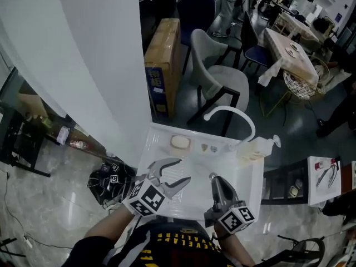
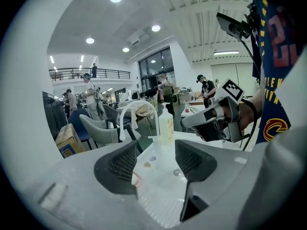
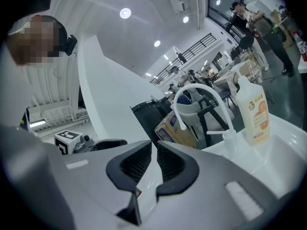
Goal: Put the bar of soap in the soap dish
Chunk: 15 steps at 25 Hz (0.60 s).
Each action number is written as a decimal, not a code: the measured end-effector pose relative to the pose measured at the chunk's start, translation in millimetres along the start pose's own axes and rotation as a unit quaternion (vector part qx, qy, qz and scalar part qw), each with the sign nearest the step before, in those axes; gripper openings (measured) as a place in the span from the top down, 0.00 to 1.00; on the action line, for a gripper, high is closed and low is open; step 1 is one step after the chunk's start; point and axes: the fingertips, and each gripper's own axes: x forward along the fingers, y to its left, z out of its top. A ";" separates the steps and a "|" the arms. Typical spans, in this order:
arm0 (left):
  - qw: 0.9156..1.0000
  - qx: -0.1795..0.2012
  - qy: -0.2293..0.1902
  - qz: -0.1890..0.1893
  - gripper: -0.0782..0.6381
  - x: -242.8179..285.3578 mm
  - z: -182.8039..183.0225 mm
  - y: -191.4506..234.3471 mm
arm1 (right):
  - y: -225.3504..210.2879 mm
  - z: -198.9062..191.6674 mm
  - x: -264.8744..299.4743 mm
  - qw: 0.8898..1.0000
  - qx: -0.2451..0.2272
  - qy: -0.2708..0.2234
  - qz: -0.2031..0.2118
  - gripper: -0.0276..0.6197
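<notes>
Left gripper is being held with jaws wide apart, nothing between them. Right gripper is being held nearly closed, empty. Bar of soap is being left well ahead of the left jaws, at the sink's far edge.

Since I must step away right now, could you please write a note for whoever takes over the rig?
Left gripper: open, empty, above the white sink.
Right gripper: jaws nearly together, nothing between them, beside the left one.
Bar of soap: peach block on the sink's far ledge, left of the faucet; I cannot tell whether a dish lies under it.
Done: nothing gripped yet.
Left: take the soap and confirm it sits in the dish.
</notes>
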 end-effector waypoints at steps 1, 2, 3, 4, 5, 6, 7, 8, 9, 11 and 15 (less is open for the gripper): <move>1.000 0.001 -0.009 0.003 0.54 -6.4 5.3 -1.6 | 4.3 1.4 -1.4 1.000 -0.004 -0.003 0.000 0.90; 1.000 0.003 -0.019 0.007 0.54 -12.6 11.2 -2.9 | 9.3 3.6 -2.5 1.000 -0.007 -0.007 0.001 0.90; 0.999 0.005 -0.030 0.010 0.54 -18.6 17.4 -3.9 | 14.5 6.2 -3.3 1.000 -0.010 -0.011 0.001 0.90; 0.999 0.007 -0.042 0.014 0.54 -24.5 23.7 -5.0 | 19.3 8.8 -4.1 1.000 -0.013 -0.016 0.002 0.90; 0.998 0.008 -0.053 0.016 0.54 -30.3 29.9 -6.4 | 23.8 11.2 -5.1 1.000 -0.016 -0.021 0.002 0.90; 0.998 0.008 -0.064 0.017 0.54 -36.2 35.7 -8.4 | 28.3 13.5 -6.2 1.000 -0.019 -0.025 0.003 0.90; 0.997 0.008 -0.074 0.017 0.54 -42.1 40.9 -11.1 | 33.0 15.6 -7.4 0.999 -0.022 -0.030 0.004 0.90; 0.997 0.008 -0.082 0.016 0.54 -47.9 45.2 -14.1 | 38.1 17.7 -8.5 0.999 -0.025 -0.034 0.005 0.91; 0.996 0.007 -0.089 0.014 0.54 -53.5 48.4 -17.3 | 43.4 19.7 -9.5 0.999 -0.029 -0.038 0.006 0.91; 0.995 0.003 -0.104 0.012 0.54 -64.9 53.6 -22.8 | 54.0 23.3 -11.6 0.998 -0.036 -0.047 0.009 0.91; 0.987 -0.012 -0.157 0.028 0.60 -93.7 70.6 -26.9 | 73.8 32.2 -19.7 0.996 -0.057 -0.066 0.014 0.91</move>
